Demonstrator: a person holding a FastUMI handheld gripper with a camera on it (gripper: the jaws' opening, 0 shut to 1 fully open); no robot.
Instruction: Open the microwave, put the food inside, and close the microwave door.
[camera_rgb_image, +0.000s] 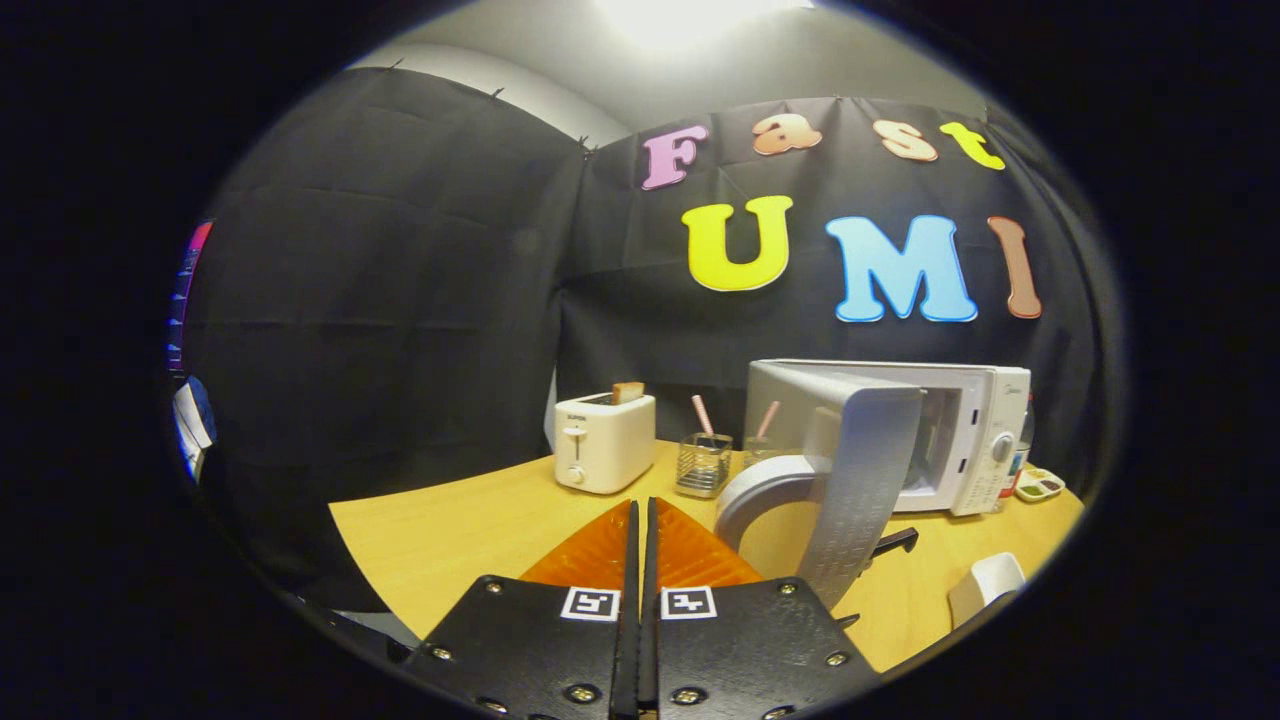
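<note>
My hand-held gripper is closed, holding nothing; microwave beyond it on the tabletop, door swung open; door looks light, stiff; push its outer edge.

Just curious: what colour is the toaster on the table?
White, seen in the gripper view: the toaster stands beyond the gripper.

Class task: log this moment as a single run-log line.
tool: shut, empty | microwave door: open | toaster: beyond tool | food: not loaded
</note>
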